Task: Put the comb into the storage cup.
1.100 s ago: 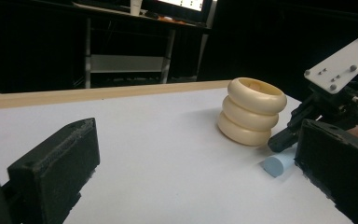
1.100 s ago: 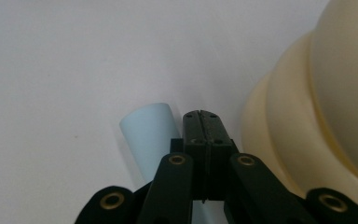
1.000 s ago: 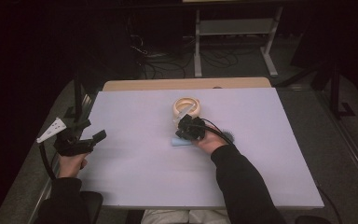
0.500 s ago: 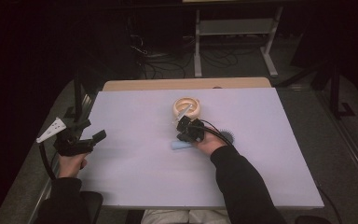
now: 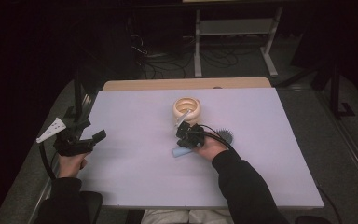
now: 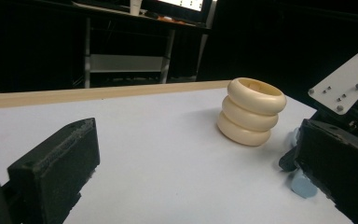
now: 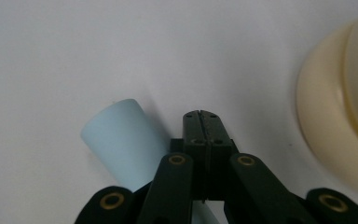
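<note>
A pale blue cylinder [image 5: 181, 152] [image 7: 121, 135] lies on its side on the white table top [image 5: 135, 168]. My right gripper [image 5: 184, 140] [image 7: 201, 113] points down at the table just beside it, shut, with nothing between its jaws. Close behind stands a cream ribbed ring holder [image 5: 187, 108] [image 6: 251, 112] [image 7: 345, 116]. At the table's left edge my left gripper [image 5: 92, 130] [image 6: 196, 163] is held level and open, facing the holder. In the left gripper view the blue cylinder [image 6: 303, 185] peeks out from behind the right-hand jaw.
A dark toothed disc [image 5: 224, 136] lies just right of the right hand. A wooden strip [image 5: 186, 84] runs along the table's far edge. Beyond it are a metal shelf frame [image 5: 235, 28] and cables on the floor.
My right gripper has shifted slightly toward the near edge, and more of the blue cylinder shows beside it. The left gripper has not moved.
</note>
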The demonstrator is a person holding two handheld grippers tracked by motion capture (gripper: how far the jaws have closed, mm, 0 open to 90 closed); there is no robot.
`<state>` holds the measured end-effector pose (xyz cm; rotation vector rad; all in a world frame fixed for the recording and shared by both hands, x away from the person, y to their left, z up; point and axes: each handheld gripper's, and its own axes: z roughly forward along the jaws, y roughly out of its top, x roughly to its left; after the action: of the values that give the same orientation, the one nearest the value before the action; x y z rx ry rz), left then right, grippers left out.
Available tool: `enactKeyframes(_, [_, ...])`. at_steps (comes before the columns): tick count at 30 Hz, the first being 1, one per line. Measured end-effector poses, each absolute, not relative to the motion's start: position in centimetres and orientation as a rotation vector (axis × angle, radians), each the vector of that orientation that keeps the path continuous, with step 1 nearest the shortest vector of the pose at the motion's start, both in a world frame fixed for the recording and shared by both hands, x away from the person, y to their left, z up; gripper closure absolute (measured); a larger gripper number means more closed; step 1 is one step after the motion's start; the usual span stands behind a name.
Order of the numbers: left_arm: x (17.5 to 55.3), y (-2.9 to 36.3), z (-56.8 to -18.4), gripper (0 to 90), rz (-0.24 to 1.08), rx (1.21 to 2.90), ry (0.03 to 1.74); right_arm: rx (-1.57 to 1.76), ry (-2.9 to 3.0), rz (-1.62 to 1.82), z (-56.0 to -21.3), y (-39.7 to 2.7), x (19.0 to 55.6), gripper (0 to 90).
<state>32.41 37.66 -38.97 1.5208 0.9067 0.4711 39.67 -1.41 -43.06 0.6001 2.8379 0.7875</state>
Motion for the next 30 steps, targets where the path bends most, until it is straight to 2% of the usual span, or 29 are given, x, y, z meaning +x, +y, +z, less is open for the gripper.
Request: enactKeyframes(30, [32.4, 37.6, -39.0, 0.0, 0.477, 1.531, 0.91, 0.549, 2.906, 0.789, -43.0, -4.2, 36.2, 88.9])
